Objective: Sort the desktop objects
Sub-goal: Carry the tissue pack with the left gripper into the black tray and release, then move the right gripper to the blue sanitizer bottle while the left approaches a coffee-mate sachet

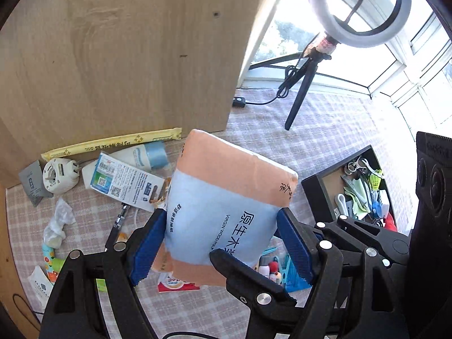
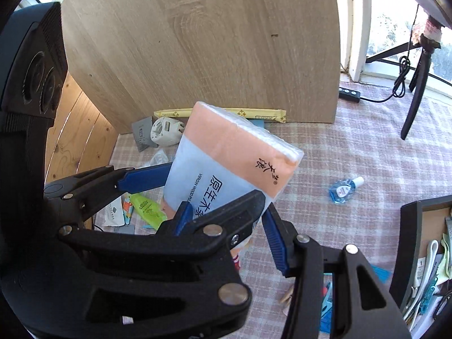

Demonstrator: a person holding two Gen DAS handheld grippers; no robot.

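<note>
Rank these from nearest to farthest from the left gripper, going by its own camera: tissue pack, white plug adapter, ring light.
1. Tissue pack: clamped in the left gripper.
2. White plug adapter: on the tablecloth, far left.
3. Ring light: by the window, top right.

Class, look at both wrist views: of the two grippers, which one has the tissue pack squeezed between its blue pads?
The left gripper: its pads press both sides of the tissue pack. The right gripper stands open in front.
</note>
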